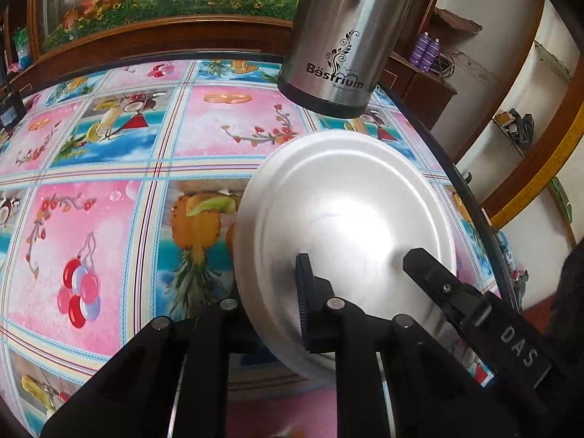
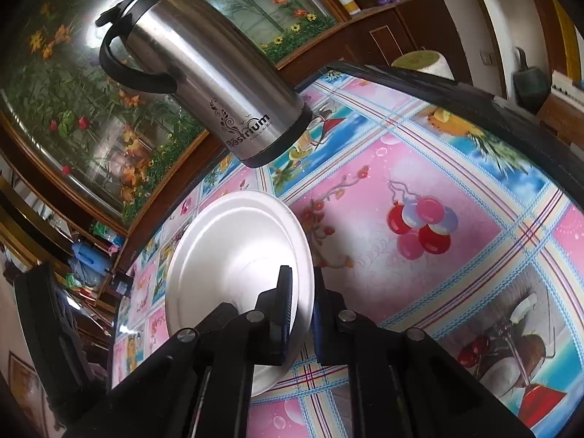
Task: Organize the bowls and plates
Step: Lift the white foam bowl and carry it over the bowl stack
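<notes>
One plate: a white plate [image 2: 233, 252] is held up on its edge over the table [image 1: 109, 189], tipped, not lying flat.
Right gripper: the right gripper [image 2: 303, 314] is pinched on the plate's rim, one finger on each side.
Left gripper: the left gripper [image 1: 357, 273] is in front of the plate's face. Its fingers [image 1: 304, 284] are apart and hold nothing. The other black arm in that view, marked DAS, looks like the right gripper.
Flask: one big steel flask [image 2: 215, 80] stands on the table, near the plate.
What could go wrong: the pinch is only on the thin rim, so I think the plate could slip or swing down if it is tipped more. A fast swing could bump the flask too.
Count: one plate, one flask, two grippers, no bowls that I can see.
</notes>
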